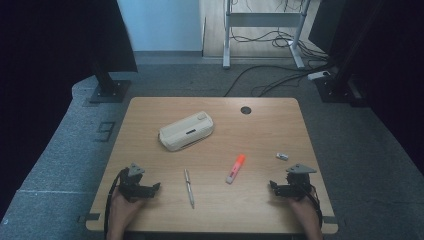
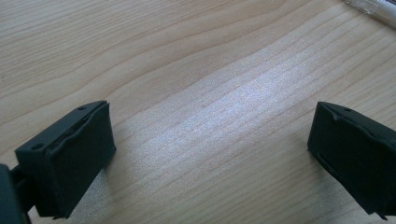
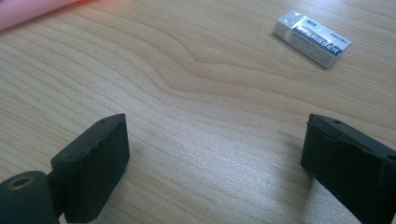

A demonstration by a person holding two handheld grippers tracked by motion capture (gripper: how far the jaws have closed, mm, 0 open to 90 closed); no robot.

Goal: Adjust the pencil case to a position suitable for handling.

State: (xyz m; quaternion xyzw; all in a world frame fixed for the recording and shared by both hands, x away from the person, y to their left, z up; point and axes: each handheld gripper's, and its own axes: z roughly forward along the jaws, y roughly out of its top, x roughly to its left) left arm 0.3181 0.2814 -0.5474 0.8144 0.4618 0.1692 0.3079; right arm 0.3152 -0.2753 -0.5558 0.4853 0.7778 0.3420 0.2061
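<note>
On a wooden table (image 1: 150,107) lie a cream pencil case (image 1: 186,131), a silver pen (image 1: 189,187), an orange-pink highlighter (image 1: 235,168) and a small white eraser (image 1: 282,156). My left gripper (image 1: 152,188) rests near the front left, held by a hand, and stands open with bare wood between its jaws (image 2: 210,144); the pen's end (image 2: 373,9) lies beyond it. Near the front right my right gripper (image 1: 274,186) is open too, nothing between its jaws (image 3: 215,158). The eraser (image 3: 312,38) lies ahead of it and the highlighter (image 3: 32,11) at the upper left.
A dark cable hole (image 1: 245,110) sits near the table's far edge. Black stands (image 1: 107,85) and a desk frame (image 1: 262,30) with cables stand on the grey carpet beyond. Bare wood stretches between the two grippers.
</note>
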